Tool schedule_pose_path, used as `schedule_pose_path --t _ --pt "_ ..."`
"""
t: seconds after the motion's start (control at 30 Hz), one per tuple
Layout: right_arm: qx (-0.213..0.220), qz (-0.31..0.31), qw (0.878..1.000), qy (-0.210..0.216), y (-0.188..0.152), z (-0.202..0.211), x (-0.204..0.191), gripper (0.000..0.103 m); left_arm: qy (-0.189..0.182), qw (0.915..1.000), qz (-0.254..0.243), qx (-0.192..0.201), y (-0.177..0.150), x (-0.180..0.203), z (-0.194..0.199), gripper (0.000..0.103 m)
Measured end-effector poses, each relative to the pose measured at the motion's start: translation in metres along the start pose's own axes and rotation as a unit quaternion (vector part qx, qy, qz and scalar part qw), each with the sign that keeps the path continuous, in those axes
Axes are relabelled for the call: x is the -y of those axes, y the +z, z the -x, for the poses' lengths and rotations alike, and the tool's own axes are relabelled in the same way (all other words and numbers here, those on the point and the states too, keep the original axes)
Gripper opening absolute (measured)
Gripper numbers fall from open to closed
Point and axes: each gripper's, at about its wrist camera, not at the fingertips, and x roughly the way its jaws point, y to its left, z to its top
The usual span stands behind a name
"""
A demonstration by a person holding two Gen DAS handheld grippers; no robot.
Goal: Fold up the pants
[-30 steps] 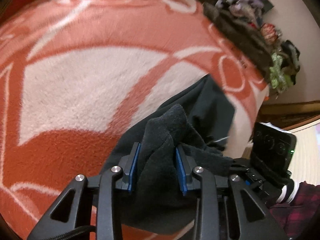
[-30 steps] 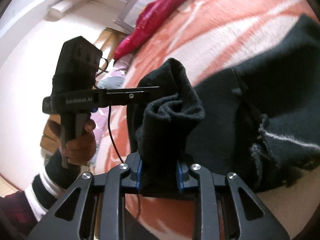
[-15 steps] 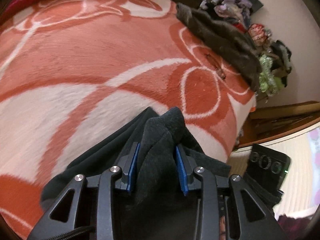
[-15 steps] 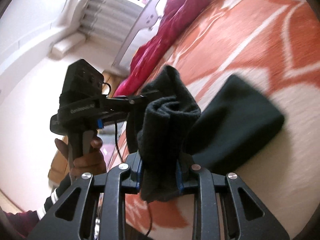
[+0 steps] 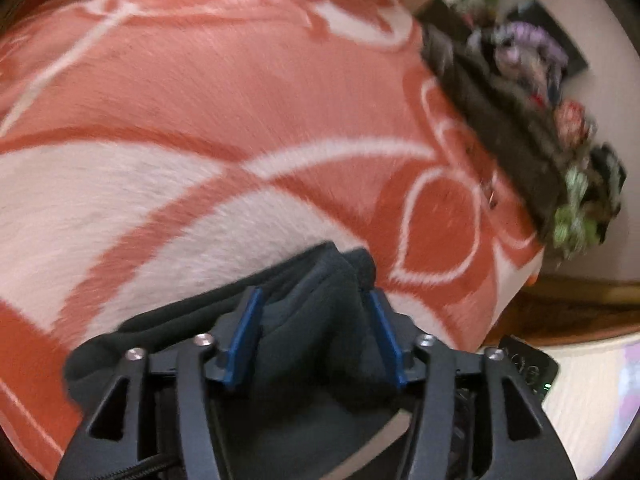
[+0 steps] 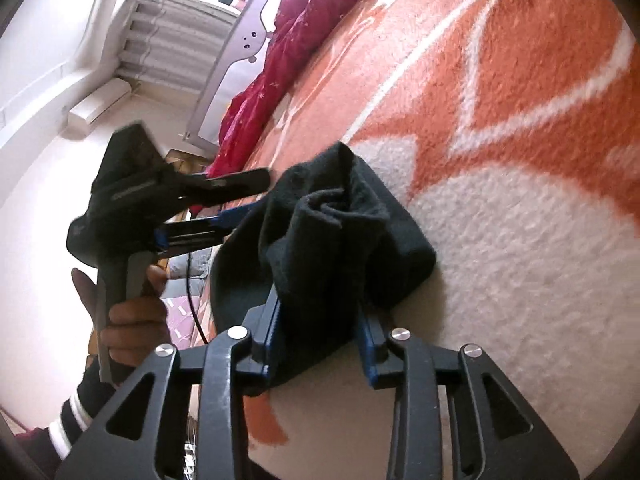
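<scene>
The dark fleece pants (image 5: 304, 344) lie bunched in a compact fold on the orange and white blanket (image 5: 240, 80). My left gripper (image 5: 312, 294) points down over them. Its jaws are opening, and the cloth sits loose between the spread blue pads. In the right wrist view the pants (image 6: 340, 240) rise as a thick bunch from my right gripper (image 6: 320, 312). Those jaws are opening too, but the cloth still fills the gap and touches both pads. The left gripper (image 6: 262, 192) shows there at the left, fingers apart at the cloth's edge, held by a hand (image 6: 132, 320).
A dark garment and a heap of mixed clothes (image 5: 520, 128) lie along the bed's right edge. A red quilt (image 6: 288, 60) and a white bed rail (image 6: 240, 40) are at the far end. Bare blanket (image 6: 520, 260) stretches to the right of the pants.
Both grippers carried the held end of the pants across the bed onto the rest of the garment. The left jaws have spread wide; the right jaws have widened a little.
</scene>
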Motion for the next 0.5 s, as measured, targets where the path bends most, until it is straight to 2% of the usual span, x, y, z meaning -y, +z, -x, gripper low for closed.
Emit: schedule_pose_path --t 0.03,0.17,0.2,0.23,0.33,0.43,0.5 --pt "0.009 0.006 1.000 -0.007 0.001 0.011 0.000 0.044 -0.006 0.9996 0.014 0.024 -0.007 -0.011 0.022 0.072" --pt "0.064 0.048 0.997 -0.021 0.016 0.042 -0.013 0.044 0.007 0.9968 0.048 0.064 -0.038 -0.044 0.061 0.072" --pt "0.066 0.058 0.996 -0.020 0.018 0.044 -0.020 0.050 0.013 0.9956 0.062 0.069 -0.049 -0.054 0.065 0.072" --pt "0.062 0.076 0.995 -0.023 0.024 0.043 -0.029 0.055 0.016 0.9948 0.071 0.071 -0.057 -0.061 0.068 0.072" --pt "0.042 0.106 0.992 -0.048 0.040 0.022 -0.044 0.057 0.017 0.9901 0.111 0.083 -0.080 -0.082 0.067 0.072" --pt "0.006 0.093 0.993 -0.069 0.056 -0.010 -0.042 0.057 0.004 0.9852 0.149 0.085 -0.090 -0.098 0.058 0.072" --pt "-0.025 0.088 0.992 -0.088 0.059 -0.035 -0.035 0.057 0.021 0.9825 0.169 0.076 -0.092 -0.108 0.043 0.072"
